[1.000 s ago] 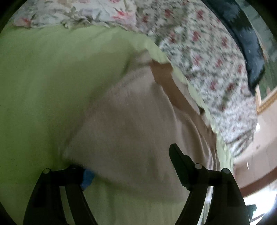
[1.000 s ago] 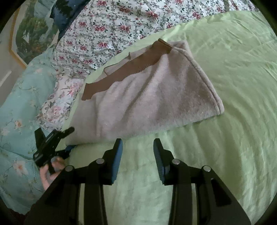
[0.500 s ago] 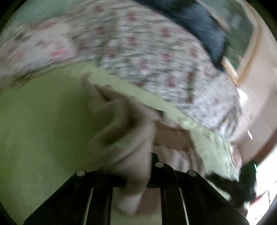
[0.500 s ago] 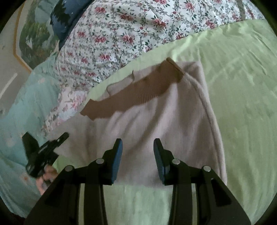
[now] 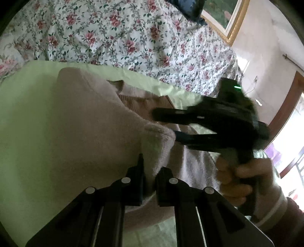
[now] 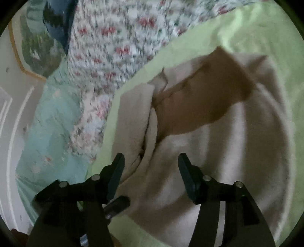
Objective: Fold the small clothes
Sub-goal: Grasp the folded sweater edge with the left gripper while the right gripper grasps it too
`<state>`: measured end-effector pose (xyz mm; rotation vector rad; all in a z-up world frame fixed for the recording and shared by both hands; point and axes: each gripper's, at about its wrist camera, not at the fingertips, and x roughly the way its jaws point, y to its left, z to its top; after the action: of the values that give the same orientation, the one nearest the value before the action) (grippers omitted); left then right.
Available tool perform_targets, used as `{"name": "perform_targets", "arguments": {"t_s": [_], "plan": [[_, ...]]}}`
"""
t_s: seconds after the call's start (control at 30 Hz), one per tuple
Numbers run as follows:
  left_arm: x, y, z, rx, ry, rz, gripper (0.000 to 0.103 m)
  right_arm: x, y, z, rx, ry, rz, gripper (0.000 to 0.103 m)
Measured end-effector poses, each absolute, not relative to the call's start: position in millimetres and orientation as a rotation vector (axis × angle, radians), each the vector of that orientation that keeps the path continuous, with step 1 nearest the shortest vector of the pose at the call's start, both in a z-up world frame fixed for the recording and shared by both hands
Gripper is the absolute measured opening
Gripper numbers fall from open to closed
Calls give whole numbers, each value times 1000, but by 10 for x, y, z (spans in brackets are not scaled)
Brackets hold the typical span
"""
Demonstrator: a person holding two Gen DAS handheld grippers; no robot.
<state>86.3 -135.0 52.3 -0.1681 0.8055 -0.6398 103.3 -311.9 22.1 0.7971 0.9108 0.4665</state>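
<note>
On the green bed (image 5: 28, 133) the left claw (image 5: 149, 178) is nearly closed, pinching a raised fold of the beige garment (image 5: 91, 121), apparently mid-fold. To its right, the right claw (image 6: 151, 171) hangs wide open and empty above the cloth. Next, lay the fold flat; the garment's near edge is hidden, and the right view is blurred.

Home bedroom: green bedsheet (image 5: 28, 117), floral quilt (image 5: 117, 38), gilt-framed picture (image 5: 228, 17) on wall.
</note>
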Motion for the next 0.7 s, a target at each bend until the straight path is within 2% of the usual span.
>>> {"name": "perform_targets", "arguments": {"t_s": [0.23,0.27,0.3,0.33,0.57,0.7], "plan": [[825,-1269,574,-160,800,-645,8,1774,-2557,192,759,976,602,59],[817,-1272,577,-155,798,-643,8,1859,-2487,198,744,977,608,46],[805,-1281,591,-145,795,-641,8,1920,-2437,213,721,980,603,22],[786,-1290,620,-138,788,-643,8,1958,-2405,241,700,980,592,18],[586,-1693,894,-156,740,-785,8,1419,-2858,900,634,764,567,16],[519,-2151,764,-136,769,-857,8,1104,-3313,976,582,739,472,16]]}}
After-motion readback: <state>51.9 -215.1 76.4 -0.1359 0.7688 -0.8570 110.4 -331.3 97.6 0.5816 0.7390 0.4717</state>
